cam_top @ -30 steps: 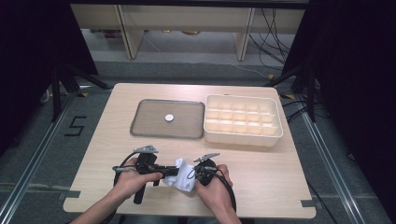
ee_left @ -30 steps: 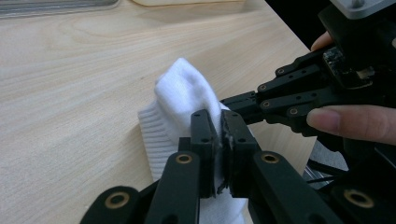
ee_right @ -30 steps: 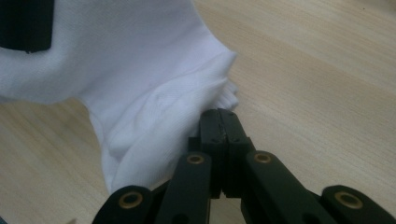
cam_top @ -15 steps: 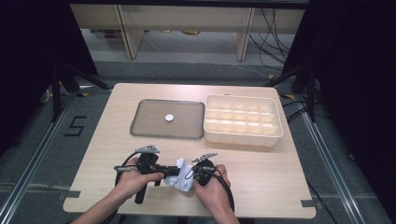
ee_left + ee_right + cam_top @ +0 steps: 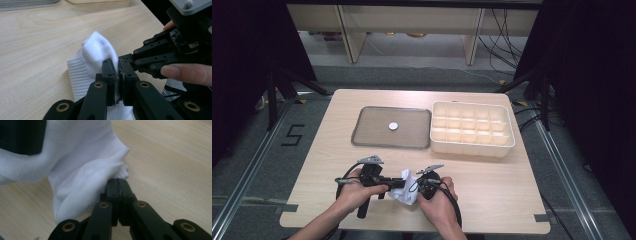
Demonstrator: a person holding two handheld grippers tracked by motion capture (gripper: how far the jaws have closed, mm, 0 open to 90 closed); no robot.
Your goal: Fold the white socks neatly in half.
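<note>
Legible marking: a single black numeral "5" (image 5: 292,135) taped on the grey floor (image 5: 242,150), at 9 o'clock from the bench (image 5: 492,175). No other readable text or labels.

Near edge of the wooden table (image 5: 512,190): crowded at centre by two hands, left gripper (image 5: 393,183) and right gripper (image 5: 416,189) jaw to jaw, both clamped on a white sock (image 5: 404,187) bunched between them. No gap there. Bare wood open to the right and to the left of the hands. Farther back, a flat grey tray (image 5: 377,135) with a small white disc (image 5: 393,126), just beside a cream compartment box (image 5: 472,130) with raised walls. Open strip of table between these and the hands.
</note>
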